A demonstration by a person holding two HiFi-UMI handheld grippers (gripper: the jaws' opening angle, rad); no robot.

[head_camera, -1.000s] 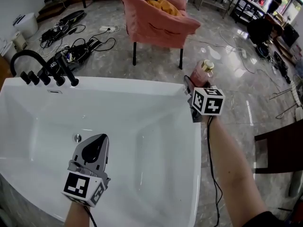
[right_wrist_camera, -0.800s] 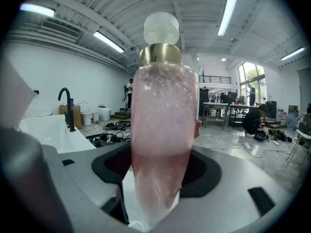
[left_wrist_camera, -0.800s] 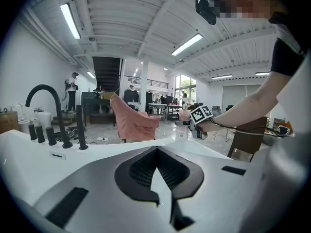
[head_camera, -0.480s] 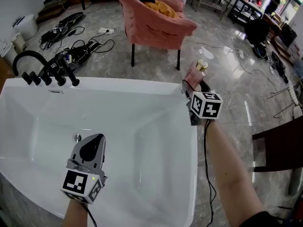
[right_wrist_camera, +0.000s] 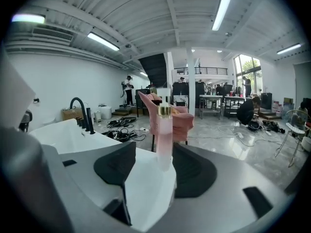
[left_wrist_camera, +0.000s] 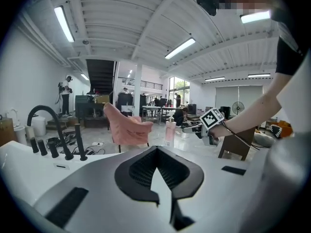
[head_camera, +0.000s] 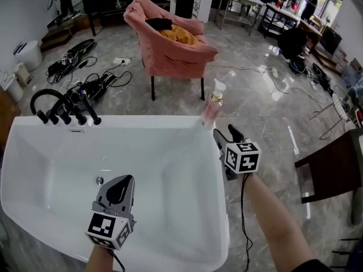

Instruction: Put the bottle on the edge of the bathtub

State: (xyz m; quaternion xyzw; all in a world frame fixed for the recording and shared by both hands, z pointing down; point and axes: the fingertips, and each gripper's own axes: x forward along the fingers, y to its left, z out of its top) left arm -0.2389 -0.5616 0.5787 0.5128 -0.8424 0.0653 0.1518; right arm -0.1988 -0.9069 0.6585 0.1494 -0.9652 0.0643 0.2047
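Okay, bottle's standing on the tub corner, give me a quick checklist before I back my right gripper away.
1. Bottle upright on the bathtub rim, at its corner: ok.
2. Right gripper off the bottle: ok. Its jaws are apart, having just closed a little, with nothing between them. The bottle stands just ahead of them.
3. Bottle's base fully on the rim: cannot tell, the foot is too small to judge.
4. Left gripper out of the way: ok. It is shut, empty and over the basin, well apart from the bottle.
5. Pink chair apart from the bottle: ok, it stands on the floor beyond it.
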